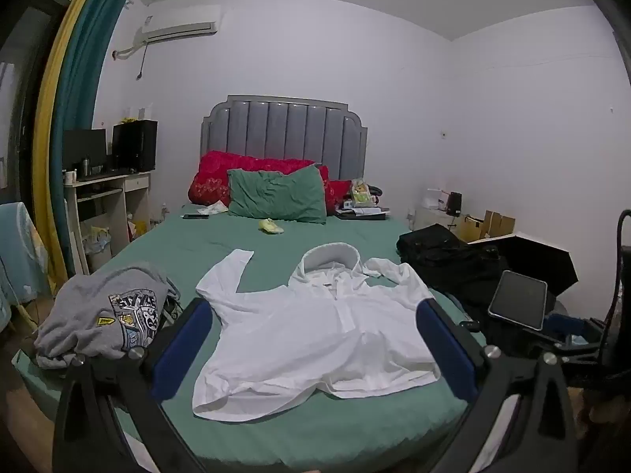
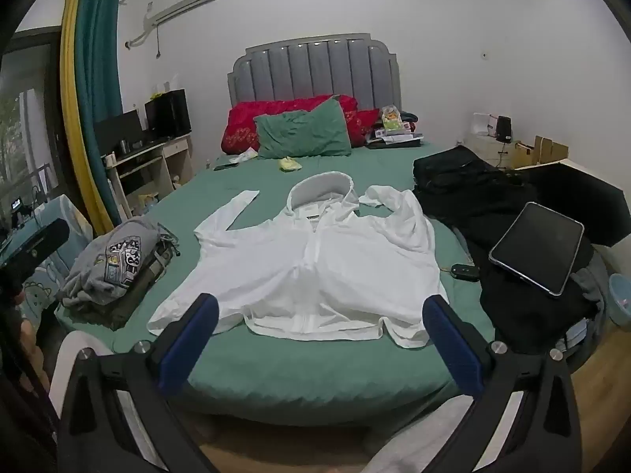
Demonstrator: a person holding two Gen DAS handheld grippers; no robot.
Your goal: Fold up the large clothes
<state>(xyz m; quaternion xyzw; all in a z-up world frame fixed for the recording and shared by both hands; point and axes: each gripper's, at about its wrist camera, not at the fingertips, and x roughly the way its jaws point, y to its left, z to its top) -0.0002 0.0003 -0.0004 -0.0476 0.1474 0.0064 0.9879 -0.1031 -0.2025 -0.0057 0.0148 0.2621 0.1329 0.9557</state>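
The white hooded zip-front jacket (image 2: 311,252) lies spread face-up on the green-sheeted bed (image 2: 315,370), sleeves out. Both the left tool (image 1: 313,349) and right tool (image 2: 321,341) hover wide and empty. Best pinch a sleeve cuff first, probably the left one, folding it inward flat.

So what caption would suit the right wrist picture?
Open right gripper hovers before a white hooded jacket spread flat on a green bed.

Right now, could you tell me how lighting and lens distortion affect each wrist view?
Left wrist view: dim, bluish light, black fisheye corners, curtain bowed. Right wrist view: equally dim, the bed edge curves, white hooded jacket stays sharp, without glare.
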